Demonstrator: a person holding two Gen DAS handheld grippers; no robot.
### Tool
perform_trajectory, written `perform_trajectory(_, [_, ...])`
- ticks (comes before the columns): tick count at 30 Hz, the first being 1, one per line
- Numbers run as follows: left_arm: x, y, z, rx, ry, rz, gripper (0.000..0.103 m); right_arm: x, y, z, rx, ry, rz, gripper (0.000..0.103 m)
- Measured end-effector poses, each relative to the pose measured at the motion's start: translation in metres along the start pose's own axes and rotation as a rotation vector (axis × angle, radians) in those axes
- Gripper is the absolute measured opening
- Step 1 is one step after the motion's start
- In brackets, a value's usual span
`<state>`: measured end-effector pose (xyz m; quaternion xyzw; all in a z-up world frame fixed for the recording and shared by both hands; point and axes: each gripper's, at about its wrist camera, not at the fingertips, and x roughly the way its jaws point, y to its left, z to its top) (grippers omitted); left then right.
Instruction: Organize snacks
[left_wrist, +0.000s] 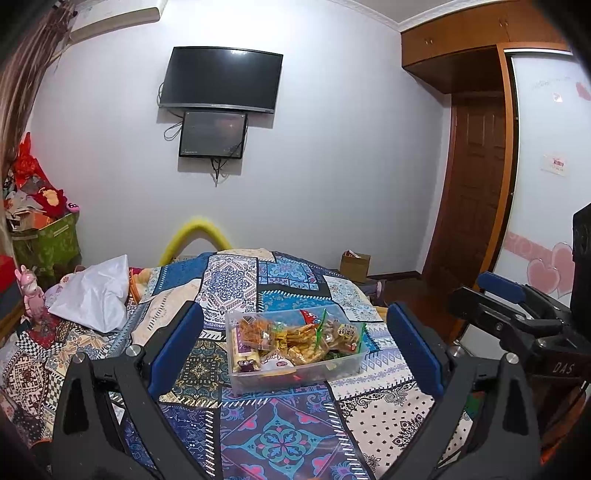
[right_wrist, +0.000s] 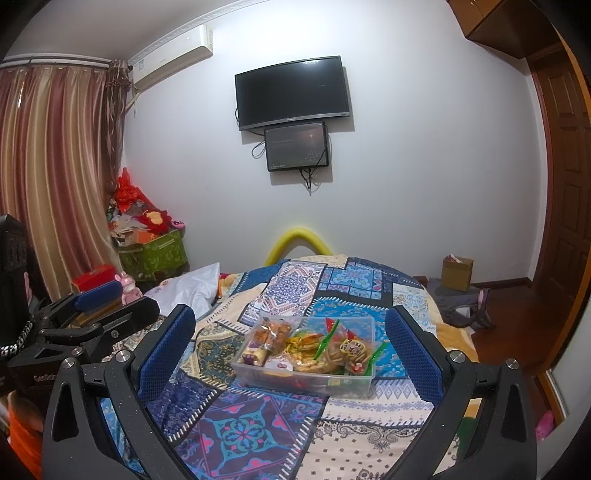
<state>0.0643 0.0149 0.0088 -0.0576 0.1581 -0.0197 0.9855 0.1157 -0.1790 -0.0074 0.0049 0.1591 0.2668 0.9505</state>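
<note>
A clear plastic box (left_wrist: 240, 376) full of several wrapped snack packets (left_wrist: 303, 338) sits on the patterned bedspread (left_wrist: 280, 439). It also shows in the right wrist view (right_wrist: 354, 384), with its snack packets (right_wrist: 314, 345) inside. My left gripper (left_wrist: 295, 345) is open and empty, held short of the box with its blue pads either side of it. My right gripper (right_wrist: 290, 349) is open and empty, also short of the box. The right gripper shows at the right of the left wrist view (left_wrist: 506, 295); the left gripper shows at the left of the right wrist view (right_wrist: 107, 301).
A white bag (left_wrist: 96, 295) lies on the bed's left side. A pink toy (left_wrist: 31, 295) and a green bin of clutter (left_wrist: 48, 240) stand at the left. A cardboard box (right_wrist: 457, 274) sits on the floor by the door (left_wrist: 476, 192).
</note>
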Motion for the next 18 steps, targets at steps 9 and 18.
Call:
perform_trajectory(9, [0.0018,0.0005,-0.0018,-0.002,0.008,0.000,0.101,0.0000,-0.0013,-0.0008,0.010,0.003,0.003,0.103])
perform_trajectory(18, [0.0057,-0.0006,-0.0034,0.000,0.018,-0.019,0.101,0.0033,-0.0045,-0.0019,0.011,0.017,0.003,0.103])
